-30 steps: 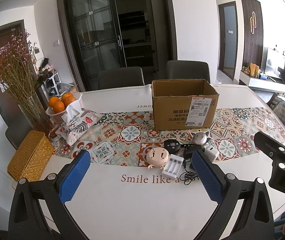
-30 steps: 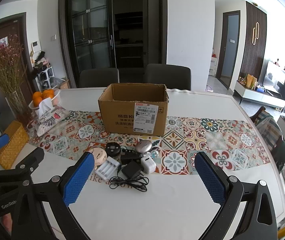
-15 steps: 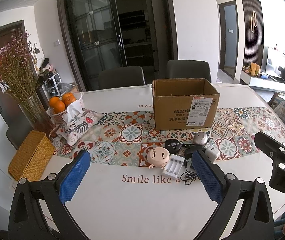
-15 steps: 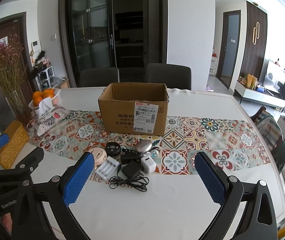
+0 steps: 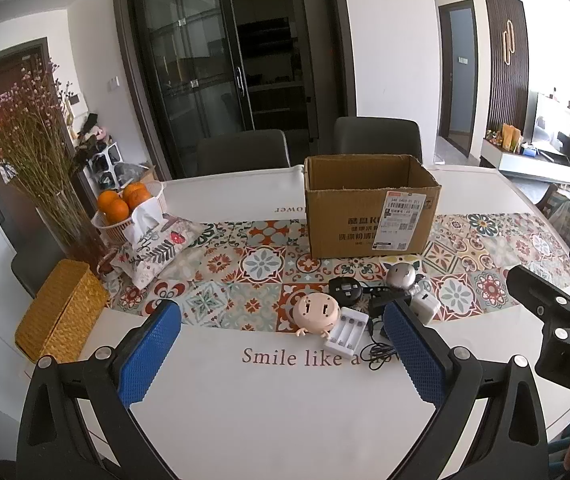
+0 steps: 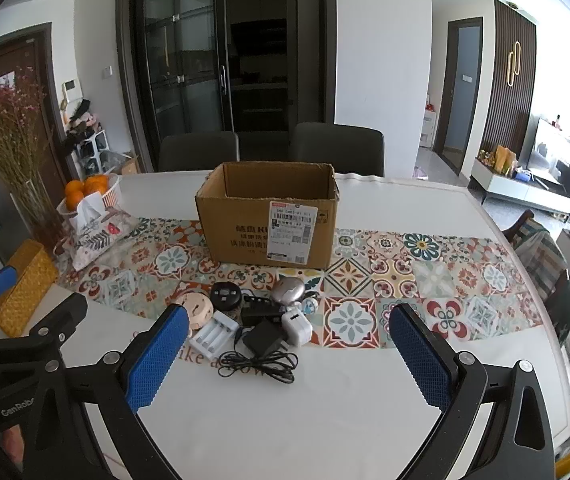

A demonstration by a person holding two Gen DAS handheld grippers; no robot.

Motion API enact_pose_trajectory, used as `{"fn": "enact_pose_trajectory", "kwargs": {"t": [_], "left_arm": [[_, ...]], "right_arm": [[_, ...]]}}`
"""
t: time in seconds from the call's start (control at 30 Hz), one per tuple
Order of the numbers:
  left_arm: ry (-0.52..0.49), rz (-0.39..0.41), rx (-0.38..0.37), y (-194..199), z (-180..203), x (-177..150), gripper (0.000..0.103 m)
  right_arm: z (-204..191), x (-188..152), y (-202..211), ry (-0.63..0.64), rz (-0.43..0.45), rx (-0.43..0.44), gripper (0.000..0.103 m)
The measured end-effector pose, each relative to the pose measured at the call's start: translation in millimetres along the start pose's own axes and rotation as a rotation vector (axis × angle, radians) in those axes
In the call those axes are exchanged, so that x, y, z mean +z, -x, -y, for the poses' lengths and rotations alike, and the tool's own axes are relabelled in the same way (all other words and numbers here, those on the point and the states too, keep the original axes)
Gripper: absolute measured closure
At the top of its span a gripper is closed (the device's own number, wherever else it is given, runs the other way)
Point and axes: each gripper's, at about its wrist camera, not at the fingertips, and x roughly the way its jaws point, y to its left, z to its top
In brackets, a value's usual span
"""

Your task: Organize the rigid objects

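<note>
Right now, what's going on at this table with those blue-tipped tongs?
A person holds a claw in each hand, and both the left claw and the right claw hang open above the white table, gripping nothing. A cluster of small gadgets lies ahead of them: a pink round gadget, a white battery charger, a black adapter with its coiled cord, and a white plug. Behind these stands an open cardboard box. None of the gadgets is being touched.
</note>
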Motion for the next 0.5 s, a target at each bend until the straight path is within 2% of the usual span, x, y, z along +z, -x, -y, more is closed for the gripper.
{"fn": "enact_pose_trajectory", "kwargs": {"t": [0.5], "left_arm": [[-0.013, -0.091, -0.017, -39.5, 3.7, 0.8, 0.0]], "right_arm": [[0.3, -9.7, -45.9, -0.023, -0.108, 0.012, 0.002]]}}
